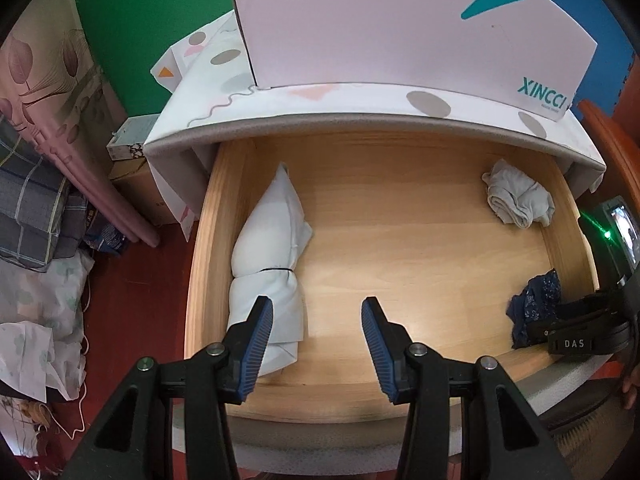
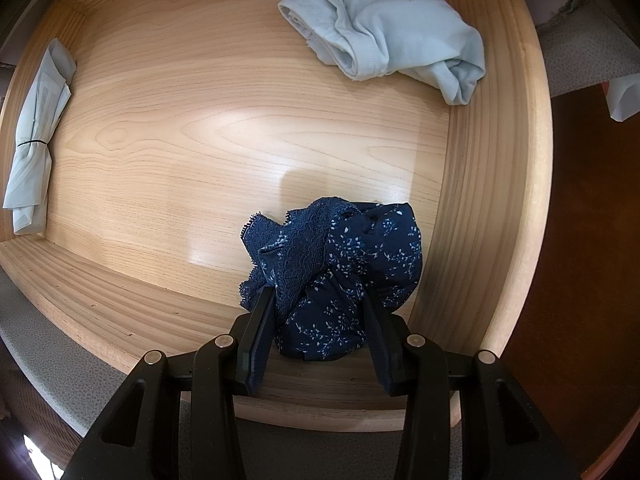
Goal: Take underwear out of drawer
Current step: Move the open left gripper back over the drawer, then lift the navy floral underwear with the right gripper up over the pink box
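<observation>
While bunched, navy underwear (image 2: 336, 276) shows no long axis.

Bundle (image 1: 268, 264) left in drawer (image 1: 400, 208); underwear (image 1: 536, 304) right, near front.

The wooden drawer (image 1: 400, 248) stands pulled out and open from above, and most of its floor lies bare, a broad clear stretch down the middle. Along the left wall a long white bundle (image 1: 272, 264) tied with a dark band takes up a strip. In the far right corner a crumpled pale garment (image 2: 384, 28) blocks that corner, and the navy floral underwear (image 2: 336, 276) fills the near right corner against the side wall and front board. At the back, the patterned cabinet top (image 1: 360, 108) overhangs the drawer's rear edge, and a white box (image 1: 400, 24) stands on it.
</observation>
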Action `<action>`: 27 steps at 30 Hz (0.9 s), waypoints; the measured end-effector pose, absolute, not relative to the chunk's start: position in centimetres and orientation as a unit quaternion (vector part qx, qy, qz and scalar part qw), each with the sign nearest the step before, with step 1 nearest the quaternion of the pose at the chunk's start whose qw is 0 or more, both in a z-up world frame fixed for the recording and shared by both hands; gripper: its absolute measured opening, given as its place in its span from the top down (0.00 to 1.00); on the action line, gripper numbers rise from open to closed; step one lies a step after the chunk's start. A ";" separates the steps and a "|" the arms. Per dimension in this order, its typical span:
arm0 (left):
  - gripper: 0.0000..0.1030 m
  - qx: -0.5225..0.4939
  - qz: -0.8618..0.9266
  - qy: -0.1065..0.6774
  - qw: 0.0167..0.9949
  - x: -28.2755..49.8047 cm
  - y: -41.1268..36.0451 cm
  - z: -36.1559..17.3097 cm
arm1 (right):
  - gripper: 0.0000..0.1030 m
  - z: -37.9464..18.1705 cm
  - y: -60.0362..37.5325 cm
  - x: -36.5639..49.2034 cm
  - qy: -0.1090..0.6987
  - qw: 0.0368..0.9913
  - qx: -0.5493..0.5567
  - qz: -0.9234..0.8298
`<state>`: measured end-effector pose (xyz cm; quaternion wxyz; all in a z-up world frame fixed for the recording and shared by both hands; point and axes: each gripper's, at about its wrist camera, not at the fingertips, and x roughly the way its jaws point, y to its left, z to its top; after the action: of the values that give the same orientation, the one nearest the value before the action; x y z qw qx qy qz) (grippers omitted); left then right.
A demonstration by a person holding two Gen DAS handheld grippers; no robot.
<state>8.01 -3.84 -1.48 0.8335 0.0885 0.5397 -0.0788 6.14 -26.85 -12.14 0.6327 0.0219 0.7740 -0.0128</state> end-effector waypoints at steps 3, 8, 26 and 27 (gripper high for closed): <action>0.54 0.095 -0.067 0.541 0.833 8.0 -3.7 -1.7 | 0.62 -12.1 -26.8 6.1 0.774 0.633 0.022 -0.013; 0.54 0.099 -0.069 0.537 0.835 7.8 -3.6 -1.6 | 0.62 -12.2 -27.0 6.0 0.771 0.636 0.020 -0.010; 0.54 0.045 -0.069 0.544 0.835 8.1 -1.8 -1.7 | 0.82 -9.2 -28.5 5.1 0.731 0.681 0.038 -0.020; 0.54 0.045 -0.069 0.544 0.835 8.1 -1.8 -1.7 | 0.82 -9.1 -28.7 5.0 0.728 0.684 0.040 -0.021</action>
<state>8.10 -1.76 -1.74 0.8348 0.0448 0.5443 -0.0690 5.05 -28.68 -9.07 0.6838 0.0401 0.7283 -0.0206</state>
